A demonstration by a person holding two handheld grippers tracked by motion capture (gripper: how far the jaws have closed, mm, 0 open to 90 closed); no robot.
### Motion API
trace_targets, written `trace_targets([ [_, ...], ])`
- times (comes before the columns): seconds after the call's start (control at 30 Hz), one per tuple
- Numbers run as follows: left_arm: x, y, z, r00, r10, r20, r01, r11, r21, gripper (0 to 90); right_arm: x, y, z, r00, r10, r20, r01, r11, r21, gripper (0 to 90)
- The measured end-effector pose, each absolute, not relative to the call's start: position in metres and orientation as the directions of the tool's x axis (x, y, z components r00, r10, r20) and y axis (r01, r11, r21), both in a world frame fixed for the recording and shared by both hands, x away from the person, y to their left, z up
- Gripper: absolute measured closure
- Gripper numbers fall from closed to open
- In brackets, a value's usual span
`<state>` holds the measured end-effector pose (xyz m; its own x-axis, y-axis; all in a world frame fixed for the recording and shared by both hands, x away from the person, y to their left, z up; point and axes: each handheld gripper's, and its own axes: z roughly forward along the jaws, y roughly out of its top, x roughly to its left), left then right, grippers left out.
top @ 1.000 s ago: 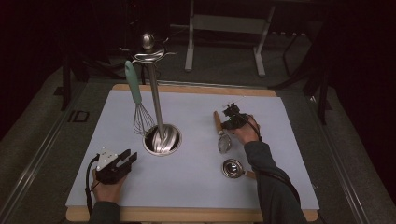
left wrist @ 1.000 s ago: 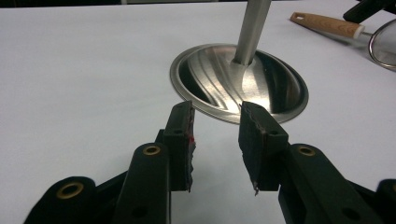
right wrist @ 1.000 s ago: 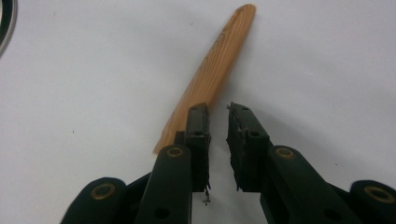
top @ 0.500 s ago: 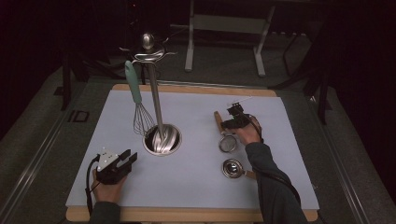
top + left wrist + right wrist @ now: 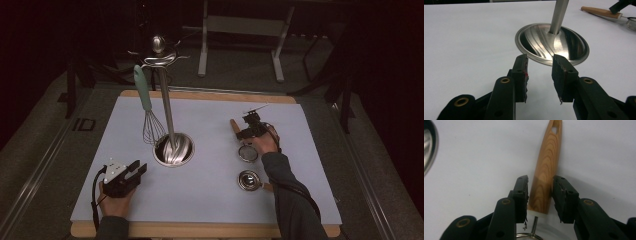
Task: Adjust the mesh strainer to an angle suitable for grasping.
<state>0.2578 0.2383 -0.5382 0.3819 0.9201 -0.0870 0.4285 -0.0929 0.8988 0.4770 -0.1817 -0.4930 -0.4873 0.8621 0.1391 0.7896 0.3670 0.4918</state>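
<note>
A small strainer (image 5: 248, 152) with a wooden handle (image 5: 547, 157) lies flat on the white mat. My right gripper (image 5: 540, 192) straddles the near end of that handle. Its jaws have just been opening and stand open on either side, pads clear of the wood. In the high view the right gripper (image 5: 243, 133) sits right of the middle. My left gripper (image 5: 136, 169) rests at the front left, open with nothing between its jaws (image 5: 540, 72), pointing at the stand's steel base (image 5: 551, 43).
A utensil stand (image 5: 165, 100) rises from a round steel base (image 5: 172, 150) mid-mat, with a mint-handled whisk (image 5: 146, 110) hanging from its top. A second small steel utensil (image 5: 248, 180) lies in front of the strainer. The mat sits on a wooden board (image 5: 210, 94).
The right gripper's jaws have spread apart and let go of the wooden handle. Both hands have stayed where they were.
</note>
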Motion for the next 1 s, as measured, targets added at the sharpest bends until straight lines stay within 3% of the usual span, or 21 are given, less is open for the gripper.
trace_targets([
  [0.17,0.258,0.238,-0.538,0.382,0.92,-0.088,0.429,-0.092,0.899,65.9,0.477,-0.179,-0.499,-0.489,0.858,0.158,0.797,0.365,0.482,64.6],
  [0.43,0.258,0.238,-0.538,0.382,0.92,-0.086,0.429,-0.094,0.898,65.8,0.468,-0.155,-0.493,-0.602,0.782,0.161,0.744,0.477,0.467,69.2],
  [0.6,0.258,0.238,-0.538,0.381,0.92,-0.089,0.43,-0.091,0.898,65.8,0.468,-0.152,-0.488,-0.609,0.773,0.175,0.741,0.477,0.472,68.5],
  [0.7,0.258,0.238,-0.538,0.382,0.92,-0.087,0.429,-0.093,0.898,65.7,0.469,-0.151,-0.492,-0.609,0.772,0.184,0.76,0.501,0.413,68.1],
  [1.0,0.258,0.238,-0.538,0.382,0.92,-0.087,0.431,-0.094,0.897,65.8,0.475,-0.151,-0.502,-0.581,0.788,0.205,0.79,0.486,0.373,69.9],
])
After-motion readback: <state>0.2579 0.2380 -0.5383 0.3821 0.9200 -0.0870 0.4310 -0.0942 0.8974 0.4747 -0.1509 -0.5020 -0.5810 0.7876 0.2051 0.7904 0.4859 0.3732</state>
